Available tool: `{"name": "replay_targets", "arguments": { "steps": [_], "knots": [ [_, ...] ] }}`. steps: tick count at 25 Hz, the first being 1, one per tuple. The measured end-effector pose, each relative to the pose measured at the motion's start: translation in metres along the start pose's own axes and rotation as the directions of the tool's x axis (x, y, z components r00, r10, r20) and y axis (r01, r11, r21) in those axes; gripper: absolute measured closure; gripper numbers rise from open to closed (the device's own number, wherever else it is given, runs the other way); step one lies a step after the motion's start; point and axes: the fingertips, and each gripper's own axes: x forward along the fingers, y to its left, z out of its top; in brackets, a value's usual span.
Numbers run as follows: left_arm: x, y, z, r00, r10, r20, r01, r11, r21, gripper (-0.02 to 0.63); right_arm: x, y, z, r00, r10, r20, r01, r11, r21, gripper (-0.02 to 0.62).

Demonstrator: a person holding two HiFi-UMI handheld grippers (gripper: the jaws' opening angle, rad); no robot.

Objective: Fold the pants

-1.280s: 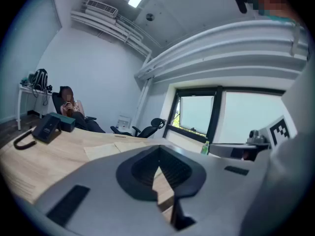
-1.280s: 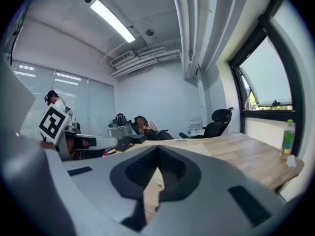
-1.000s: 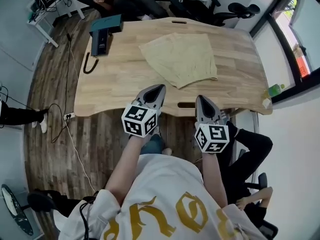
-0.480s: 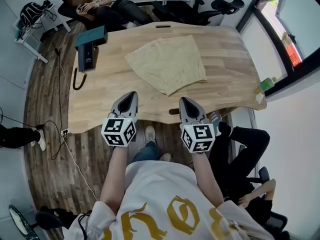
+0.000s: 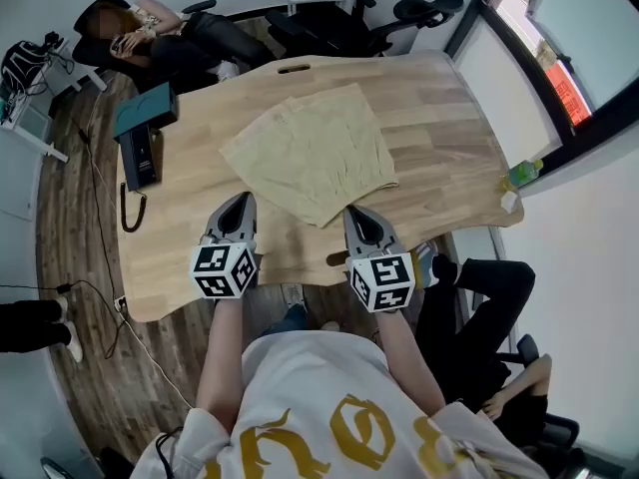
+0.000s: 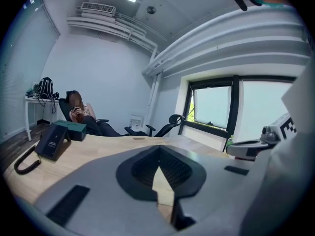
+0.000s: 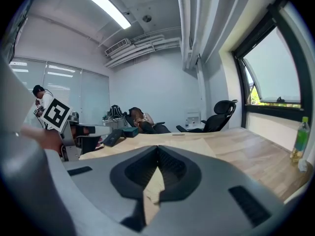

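The tan pants [image 5: 312, 151] lie folded flat on the wooden table [image 5: 439, 138], near its middle. My left gripper [image 5: 240, 204] is shut and empty, hovering over the near table edge just left of the pants' near corner. On the other side my right gripper [image 5: 354, 215] is also shut with nothing in it, its tip right at the pants' near edge. Through the slit of the closed right jaws a strip of tan cloth [image 7: 156, 181] shows. The left gripper view shows only table wood [image 6: 164, 183] past its jaws.
A dark phone box with a cable [image 5: 139, 146] and a teal box [image 5: 146, 112] sit at the table's left end. A green bottle [image 5: 521, 173] stands at the right end. A seated person [image 5: 165, 30] and office chairs [image 5: 399, 13] are behind the table; another person's legs [image 5: 489, 287] are at my right.
Both grippers have moved forward from in front of the table to over its near edge, closer to the pants. Both stayed shut.
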Motion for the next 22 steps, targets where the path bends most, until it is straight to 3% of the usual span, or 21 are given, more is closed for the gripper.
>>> {"name": "replay_targets", "arguments": {
  "steps": [11,22],
  "knots": [
    [0.103,0.070,0.003,0.998,-0.044,-0.043,0.043,0.999,-0.026,0.598,0.103,-0.014,-0.007,0.995,-0.020,-0.095,0.014,0.998,-0.063,0.589],
    [0.142,0.097,-0.018,0.991,-0.069,-0.114,0.066,0.997,-0.033,0.598,0.122,-0.022,-0.022,0.987,-0.038,-0.157,0.024,0.996,-0.089,0.589]
  ]
}}
